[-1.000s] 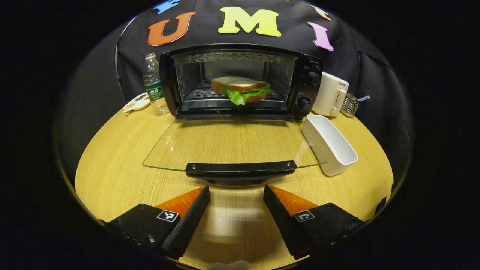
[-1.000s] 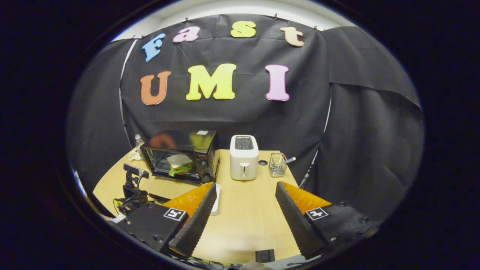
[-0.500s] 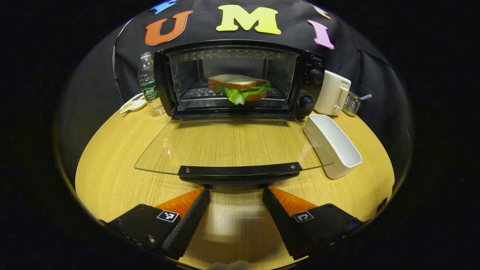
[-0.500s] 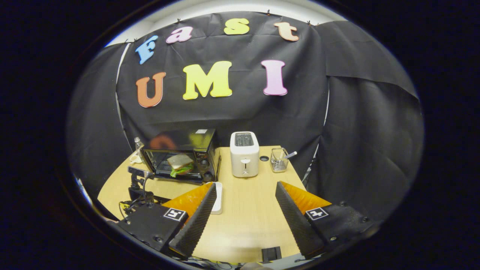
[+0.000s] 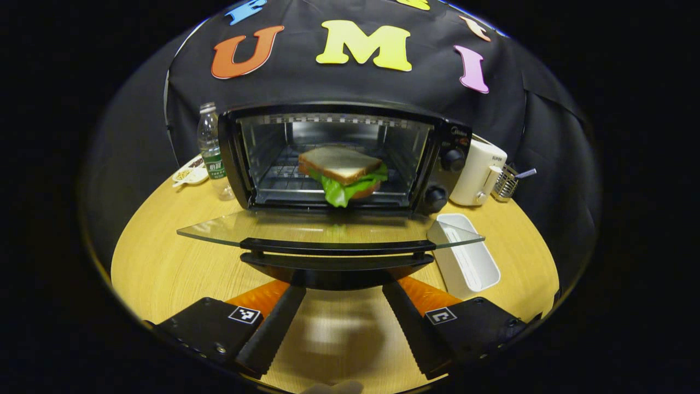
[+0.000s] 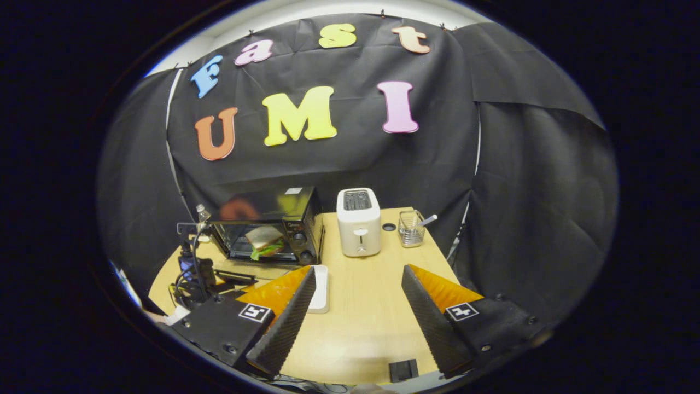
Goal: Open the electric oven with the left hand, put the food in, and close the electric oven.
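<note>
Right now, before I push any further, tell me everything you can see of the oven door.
The oven door is a clear glass panel with rounded corners and a black bar handle fixed by screws along its free edge. It is hinged at the bottom of the black electric oven and hangs open, roughly level above the wooden table. The left gripper sits open just under the handle; contact cannot be told. Through the opening the sandwich lies on the rack. The white tray lies beside its right corner.
</note>
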